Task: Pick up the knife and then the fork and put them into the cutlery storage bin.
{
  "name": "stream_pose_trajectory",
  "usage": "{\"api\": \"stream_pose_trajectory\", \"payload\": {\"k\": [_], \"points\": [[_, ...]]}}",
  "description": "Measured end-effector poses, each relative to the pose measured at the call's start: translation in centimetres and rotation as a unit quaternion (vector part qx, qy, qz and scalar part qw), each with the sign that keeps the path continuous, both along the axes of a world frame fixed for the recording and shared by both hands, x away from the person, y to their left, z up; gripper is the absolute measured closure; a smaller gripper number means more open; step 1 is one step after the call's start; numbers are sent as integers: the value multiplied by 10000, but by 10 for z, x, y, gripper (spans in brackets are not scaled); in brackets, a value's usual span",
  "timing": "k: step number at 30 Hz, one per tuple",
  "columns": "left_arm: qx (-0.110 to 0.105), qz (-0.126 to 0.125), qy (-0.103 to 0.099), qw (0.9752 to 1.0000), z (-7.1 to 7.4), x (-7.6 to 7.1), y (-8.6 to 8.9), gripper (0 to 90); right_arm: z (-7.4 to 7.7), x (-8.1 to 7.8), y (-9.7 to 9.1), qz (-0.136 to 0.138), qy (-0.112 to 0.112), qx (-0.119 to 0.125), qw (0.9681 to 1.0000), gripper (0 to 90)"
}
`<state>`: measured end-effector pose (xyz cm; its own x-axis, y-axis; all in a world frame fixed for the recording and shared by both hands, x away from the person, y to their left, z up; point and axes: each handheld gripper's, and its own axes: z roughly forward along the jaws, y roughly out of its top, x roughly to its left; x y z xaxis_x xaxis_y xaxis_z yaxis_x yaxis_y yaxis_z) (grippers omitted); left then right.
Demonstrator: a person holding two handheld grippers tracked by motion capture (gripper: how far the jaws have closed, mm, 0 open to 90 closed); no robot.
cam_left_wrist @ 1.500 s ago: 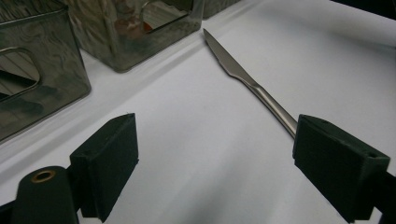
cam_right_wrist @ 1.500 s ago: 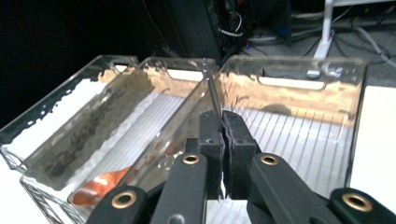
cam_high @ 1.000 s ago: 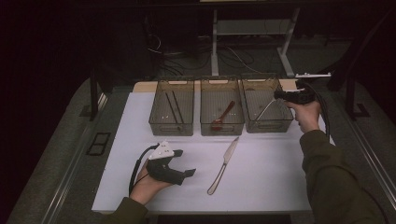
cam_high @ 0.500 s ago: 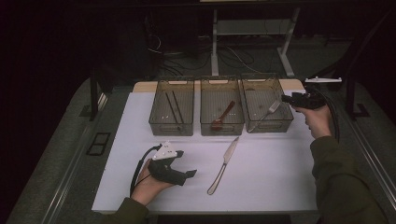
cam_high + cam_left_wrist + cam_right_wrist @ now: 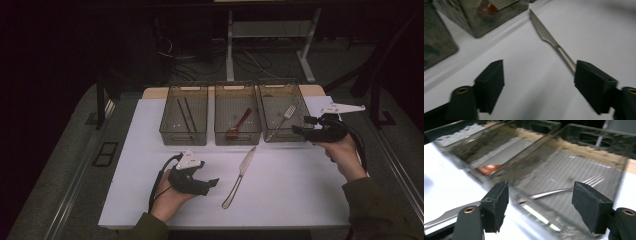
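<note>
A silver knife (image 5: 240, 177) (image 5: 549, 37) lies on the white board in front of the middle bin. My left gripper (image 5: 210, 185) (image 5: 541, 82) points at its handle from the left, just short of it. Its jaws have just been closing a little but stand open, with nothing between them. A fork (image 5: 282, 119) (image 5: 564, 190) lies in the right bin (image 5: 280, 86). My right gripper (image 5: 300, 126) (image 5: 540, 205) hovers beside that bin's right wall and points left. Its jaws have just been opening and hold nothing.
Three clear bins stand in a row at the back of the board. The left bin (image 5: 190, 88) holds dark chopsticks (image 5: 186, 114), and the middle bin (image 5: 237, 86) holds a reddish-brown spoon (image 5: 239, 125) (image 5: 490, 168). Bare white board (image 5: 300, 190) stretches in front of the bins.
My right gripper has pulled back to the right from over the right bin, and its jaws have opened. The left gripper has edged toward the knife, its jaws slightly narrower.
</note>
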<state>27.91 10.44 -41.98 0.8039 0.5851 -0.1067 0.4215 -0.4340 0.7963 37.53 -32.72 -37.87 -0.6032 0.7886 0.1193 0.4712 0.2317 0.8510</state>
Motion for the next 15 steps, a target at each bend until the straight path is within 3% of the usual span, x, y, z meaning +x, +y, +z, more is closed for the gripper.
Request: {"api": "stream_pose_trajectory", "payload": {"k": [6, 12, 15], "points": [[-9, -383, 148, 9992, 1, -6, -21, 514, -12, -30, 14, 329, 151, 160, 9992, 288], [133, -850, 296, 9959, -5, -14, -47, 793, -30, -53, 20, 449, 379, 468, 9972, 274], [250, -1015, 316, 9940, -10, -17, -57, 878, -39, -63, 25, 418, 350, 321, 9980, 245]]}}
